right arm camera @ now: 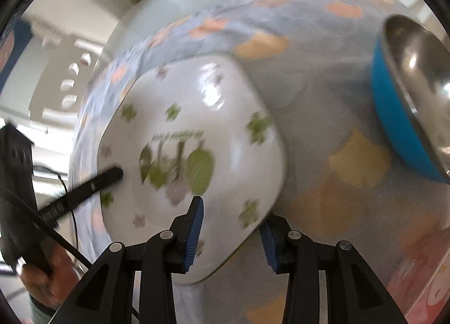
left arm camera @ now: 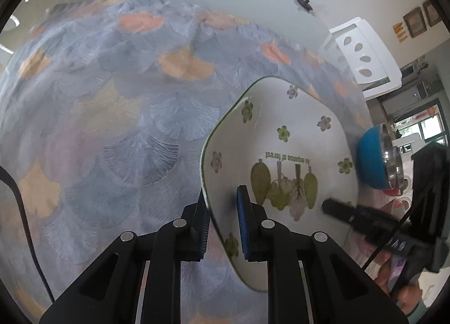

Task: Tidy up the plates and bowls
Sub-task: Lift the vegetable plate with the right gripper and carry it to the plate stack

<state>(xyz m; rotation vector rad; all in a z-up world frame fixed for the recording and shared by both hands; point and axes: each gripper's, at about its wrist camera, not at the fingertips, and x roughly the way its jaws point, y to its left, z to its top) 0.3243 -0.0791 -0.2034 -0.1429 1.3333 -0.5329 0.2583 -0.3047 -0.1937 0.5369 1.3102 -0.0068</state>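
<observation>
On the fan-patterned tablecloth (left arm camera: 112,116), as your left wrist camera sees it, the square white plate (left arm camera: 284,155) with green flowers and a leaf print sits right of centre. Your left gripper (left arm camera: 223,222) is nearly closed on the plate's near-left rim — one blue pad lies inside the plate, the other outside and under the edge. A blue bowl with a steel lining (left arm camera: 377,161) stands just beyond the plate's right side, and your right gripper (left arm camera: 337,208) reaches over the plate from the right.

From the right wrist camera, blurred, the same plate (right arm camera: 233,116) fills the middle. Your right gripper (right arm camera: 230,231) straddles its near-right corner, partly closed, left pad over the plate's face and right pad outside the rim — whether they press I cannot tell. The blue bowl (right arm camera: 393,118) stands at upper right.
</observation>
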